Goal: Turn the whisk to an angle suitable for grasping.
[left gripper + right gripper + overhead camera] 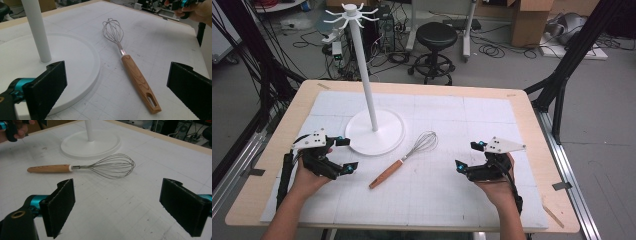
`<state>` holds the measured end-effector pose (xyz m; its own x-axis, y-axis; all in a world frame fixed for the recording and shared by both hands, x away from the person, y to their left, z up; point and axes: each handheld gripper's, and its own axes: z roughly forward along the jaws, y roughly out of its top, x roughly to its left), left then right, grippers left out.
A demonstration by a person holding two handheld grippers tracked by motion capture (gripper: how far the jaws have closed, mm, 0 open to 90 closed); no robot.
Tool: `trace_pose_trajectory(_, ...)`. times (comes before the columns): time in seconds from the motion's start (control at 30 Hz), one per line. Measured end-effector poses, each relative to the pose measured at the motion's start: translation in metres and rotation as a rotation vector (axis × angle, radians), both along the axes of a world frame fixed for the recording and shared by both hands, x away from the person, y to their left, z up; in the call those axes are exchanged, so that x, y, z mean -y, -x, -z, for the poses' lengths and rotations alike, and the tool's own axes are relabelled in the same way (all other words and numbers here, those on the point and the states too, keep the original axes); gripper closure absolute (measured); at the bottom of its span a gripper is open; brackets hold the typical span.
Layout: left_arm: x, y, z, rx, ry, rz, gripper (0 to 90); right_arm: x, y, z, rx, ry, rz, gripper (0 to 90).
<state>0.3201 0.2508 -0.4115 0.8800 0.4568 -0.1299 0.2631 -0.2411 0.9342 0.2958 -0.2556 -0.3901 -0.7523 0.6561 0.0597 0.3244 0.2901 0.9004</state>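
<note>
A wire whisk (pixel 404 159) with a wooden handle lies flat on the white mat, its wires toward the far right. It also appears ahead of the left jaws as the whisk (pixel 130 65) and ahead of the right jaws as the whisk (pixel 82 167). A white hanging stand (pixel 374 131) with a tall pole and hook arms on top stands just behind it. My left gripper (pixel 346 154) hovers left of the handle, open and empty. My right gripper (pixel 468 156) hovers right of the whisk, open and empty. The left gripper (pixel 117 85) and the right gripper (pixel 117 207) both stand wide.
The white mat (pixel 442 200) covers most of the wooden table (pixel 532 125). Behind the table a black stool (pixel 436 37), cables and cardboard boxes stand on the floor. Black frame legs rise at both sides.
</note>
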Motion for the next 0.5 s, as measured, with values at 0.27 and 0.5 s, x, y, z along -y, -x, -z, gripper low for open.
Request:
trace_pose_trajectory(0.27, 0.008, 0.000, 0.005, -0.024, -0.039, 0.007, 3.4, 0.003, -0.001, 0.001, -0.010, -0.003, 0.013, 11.8)
trace_pose_trajectory(0.5, 0.030, -0.003, 0.009, -0.062, -0.030, 0.015, 3.4, 0.004, 0.001, -0.002, -0.001, -0.001, 0.019, 11.8)
